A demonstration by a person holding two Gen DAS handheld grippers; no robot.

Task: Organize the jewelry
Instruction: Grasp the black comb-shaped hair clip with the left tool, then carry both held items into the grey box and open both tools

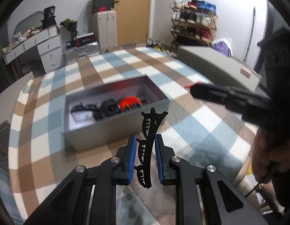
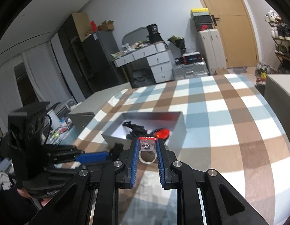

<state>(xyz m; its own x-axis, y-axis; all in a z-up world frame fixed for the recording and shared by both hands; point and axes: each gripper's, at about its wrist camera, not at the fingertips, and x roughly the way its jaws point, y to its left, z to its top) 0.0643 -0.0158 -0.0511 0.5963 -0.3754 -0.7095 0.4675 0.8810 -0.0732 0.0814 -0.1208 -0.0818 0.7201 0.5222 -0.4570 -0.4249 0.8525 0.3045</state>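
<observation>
Worktop (image 1: 191,116) under a blue, brown and white checked cloth. Behind it: white drawer desk (image 2: 160,63) with a cluttered top, silver suitcase (image 2: 190,72) lying flat, upright beige suitcase (image 2: 210,50) topped with stacked boxes, wooden door (image 1: 133,13). Shoe rack (image 1: 194,22), fully stocked, stands right of the door.

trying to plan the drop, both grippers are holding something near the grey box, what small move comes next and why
Probably carry the left gripper forward until it is over the grey box, then open. Its black hair clip is pinched between the fingers short of the box's near wall. The right gripper holds a clear ring and can follow.
</observation>
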